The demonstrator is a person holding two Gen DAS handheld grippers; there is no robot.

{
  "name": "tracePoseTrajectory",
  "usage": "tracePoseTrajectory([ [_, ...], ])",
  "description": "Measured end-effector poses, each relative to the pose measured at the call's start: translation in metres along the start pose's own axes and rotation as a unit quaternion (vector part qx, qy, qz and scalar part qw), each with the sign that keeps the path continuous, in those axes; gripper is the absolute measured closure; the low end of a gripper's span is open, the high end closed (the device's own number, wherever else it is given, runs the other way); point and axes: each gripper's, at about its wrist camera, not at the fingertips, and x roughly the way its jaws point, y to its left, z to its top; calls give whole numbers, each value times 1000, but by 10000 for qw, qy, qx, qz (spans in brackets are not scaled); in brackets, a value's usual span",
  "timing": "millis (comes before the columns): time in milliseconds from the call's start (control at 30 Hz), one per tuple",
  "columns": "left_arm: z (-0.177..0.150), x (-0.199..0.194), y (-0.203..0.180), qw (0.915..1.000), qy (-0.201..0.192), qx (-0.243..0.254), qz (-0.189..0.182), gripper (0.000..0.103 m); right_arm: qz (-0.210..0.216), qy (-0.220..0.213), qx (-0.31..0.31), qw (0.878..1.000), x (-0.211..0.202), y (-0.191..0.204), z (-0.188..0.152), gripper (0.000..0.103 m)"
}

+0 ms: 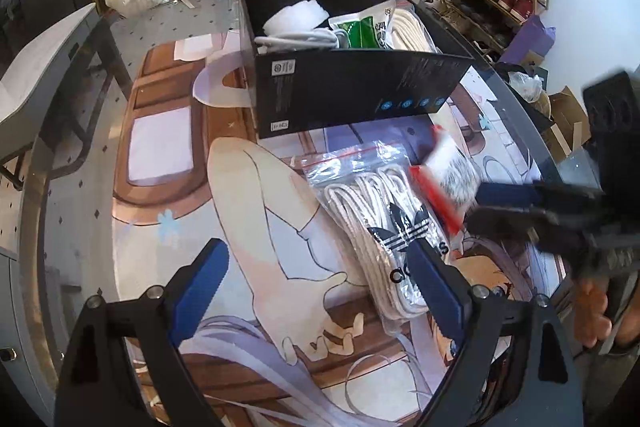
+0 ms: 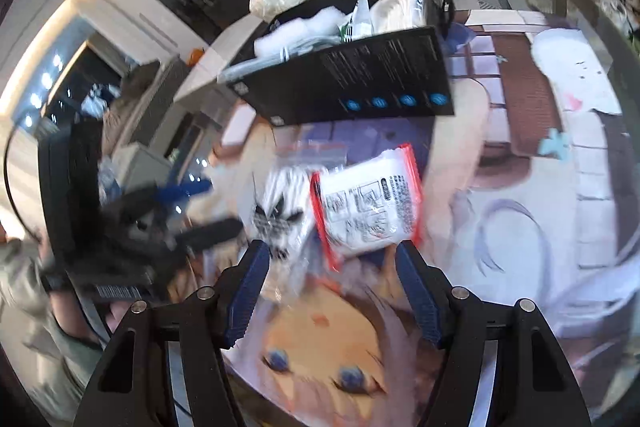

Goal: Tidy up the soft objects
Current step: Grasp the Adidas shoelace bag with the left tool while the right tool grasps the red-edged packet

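**Stowed (judged done).** Black box (image 1: 360, 87), open-topped, at 12 o'clock on the worktop (image 1: 80, 187). Contents as seen from the left wrist view:
- white padded roll (image 1: 296, 17), at the box's 10 o'clock corner
- green-and-white packet (image 1: 366, 29), centre
- bagged white rope coil (image 1: 408, 27), at the 2 o'clock side
- pale cord or cable along the near wall; kind not clear

**Outstanding (judged left to do).** Two items lie outside the box, on the printed mat (image 1: 256, 195) just in front of it:
- zip bag of white rope (image 1: 376, 223) with a black trefoil logo, lying flat at about 4 o'clock in the left wrist view
- red-edged white packet (image 2: 368, 203), overlapping the upper right part of the rope bag; blurred in both views

**Grippers.**
- Left gripper (image 1: 320, 291): jaws spread wide, holding nothing, poised low over the near end of the rope bag; its right finger overlaps the bag in the picture, contact uncertain.
- Right gripper (image 2: 334, 295): jaws apart and empty, with the red-edged packet just ahead of its fingertips, not held.

**Progress estimate.** More than half appears stowed; two items remain to be lifted into the box, which still shows room.
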Motion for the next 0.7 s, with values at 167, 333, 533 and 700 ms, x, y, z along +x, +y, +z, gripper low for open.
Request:
tracePoseTrajectory([
  [167, 0, -3, -5, 10000, -21, 35, -68, 12, -553, -241, 104, 9981, 8, -6, 29, 35],
  [333, -1, -3, -12, 9999, -26, 66, -90, 12, -1064, -151, -365, 9935, 30, 9, 40, 42],
  [533, -3, 6, -37, 9989, 57, 455, -84, 12, -1666, -95, -1097, 9799, 29, 15, 26, 54],
  [700, 3, 30, -49, 9985, 241, 480, 81, 12, -1735, -126, -1001, 9796, 15, -1, 17, 53],
])
